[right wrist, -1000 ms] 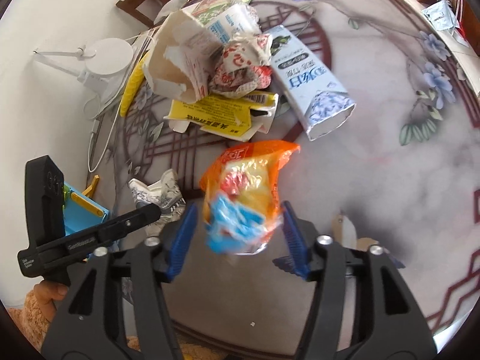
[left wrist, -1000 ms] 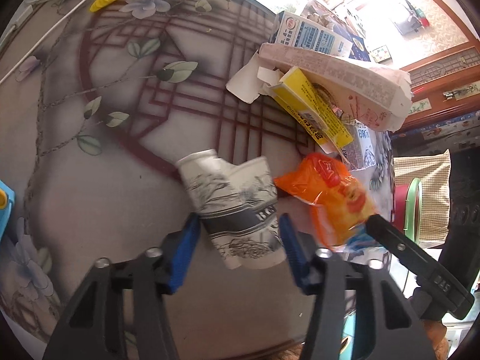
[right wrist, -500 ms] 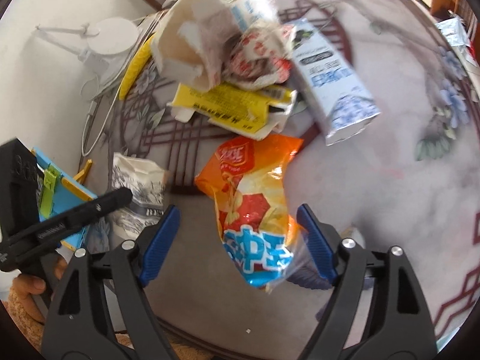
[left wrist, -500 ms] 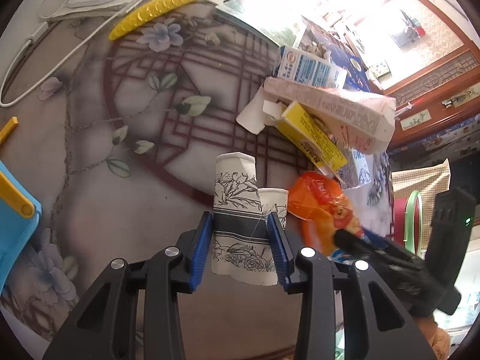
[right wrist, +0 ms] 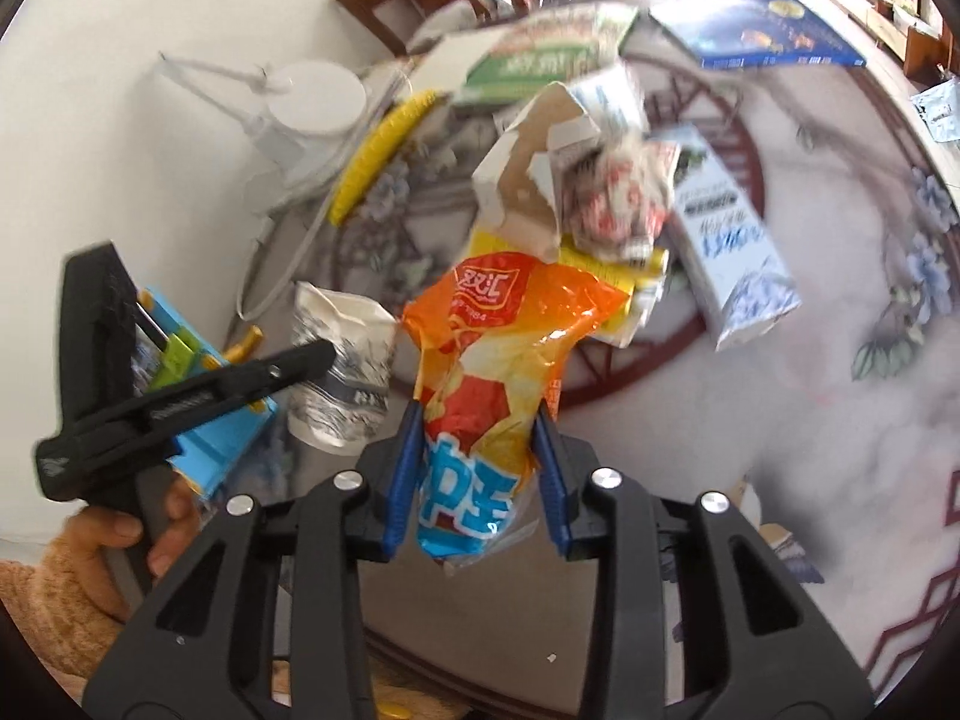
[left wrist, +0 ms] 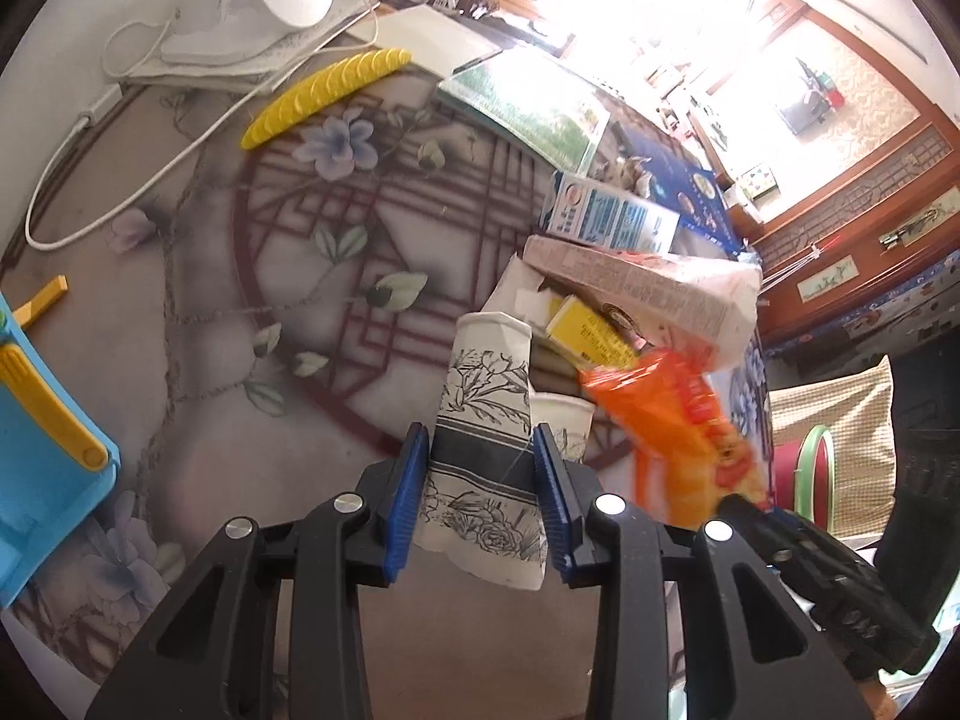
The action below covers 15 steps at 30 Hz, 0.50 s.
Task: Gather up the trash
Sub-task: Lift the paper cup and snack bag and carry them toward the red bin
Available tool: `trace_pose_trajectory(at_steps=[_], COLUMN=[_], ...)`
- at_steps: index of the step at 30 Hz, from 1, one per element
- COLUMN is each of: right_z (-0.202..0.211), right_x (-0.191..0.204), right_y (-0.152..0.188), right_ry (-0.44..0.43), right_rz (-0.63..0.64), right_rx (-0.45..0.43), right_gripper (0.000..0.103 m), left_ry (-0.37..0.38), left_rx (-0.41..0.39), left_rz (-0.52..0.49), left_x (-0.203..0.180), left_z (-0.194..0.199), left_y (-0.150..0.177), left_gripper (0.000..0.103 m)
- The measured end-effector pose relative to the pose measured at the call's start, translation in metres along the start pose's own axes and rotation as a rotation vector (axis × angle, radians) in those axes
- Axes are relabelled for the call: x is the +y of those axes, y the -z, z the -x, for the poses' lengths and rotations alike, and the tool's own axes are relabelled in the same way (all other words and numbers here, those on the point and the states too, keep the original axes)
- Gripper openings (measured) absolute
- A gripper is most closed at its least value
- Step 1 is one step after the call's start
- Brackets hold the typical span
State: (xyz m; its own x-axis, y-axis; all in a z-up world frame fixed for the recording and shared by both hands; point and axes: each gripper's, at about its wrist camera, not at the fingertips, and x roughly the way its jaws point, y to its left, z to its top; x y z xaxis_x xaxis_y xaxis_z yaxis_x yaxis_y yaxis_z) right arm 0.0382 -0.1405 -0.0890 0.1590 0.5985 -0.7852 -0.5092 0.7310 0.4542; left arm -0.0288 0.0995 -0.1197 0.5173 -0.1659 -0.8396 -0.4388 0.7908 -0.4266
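My left claw (left wrist: 480, 498) is closing, its blue pads pinching a crumpled paper cup (left wrist: 486, 420) with inked flowers. My right claw (right wrist: 477, 480) is closing on an orange snack bag (right wrist: 498, 360). At twelve o'clock, cartons (right wrist: 732, 240) pile on the flowered tabletop (left wrist: 180, 276).

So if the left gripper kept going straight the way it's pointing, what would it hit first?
Probably the yellow box at the near edge of the trash pile, just beyond the paper cup its closing fingers hold; depth is unclear.
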Motion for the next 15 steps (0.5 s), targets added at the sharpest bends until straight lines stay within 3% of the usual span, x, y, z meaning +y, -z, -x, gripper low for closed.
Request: trace_pose_trajectory(at_steps=[9,15], right_z=[0.06,0.081], right_x=[-0.013,-0.037], right_y=[-0.014,-0.014], right_ry=[-0.008,0.009], right_rz=[-0.066,-0.137], right_rx=[-0.174,-0.235], right_gripper=[0.035,0.035], left_ry=[0.047,0.07], left_rx=[-0.068,-0.078], left_rz=[-0.033,-0.065], left_x=[-0.028,-0.048], left_z=[0.013,0.014], left_y=[-0.006,-0.009], left_gripper=[0.033,0.033])
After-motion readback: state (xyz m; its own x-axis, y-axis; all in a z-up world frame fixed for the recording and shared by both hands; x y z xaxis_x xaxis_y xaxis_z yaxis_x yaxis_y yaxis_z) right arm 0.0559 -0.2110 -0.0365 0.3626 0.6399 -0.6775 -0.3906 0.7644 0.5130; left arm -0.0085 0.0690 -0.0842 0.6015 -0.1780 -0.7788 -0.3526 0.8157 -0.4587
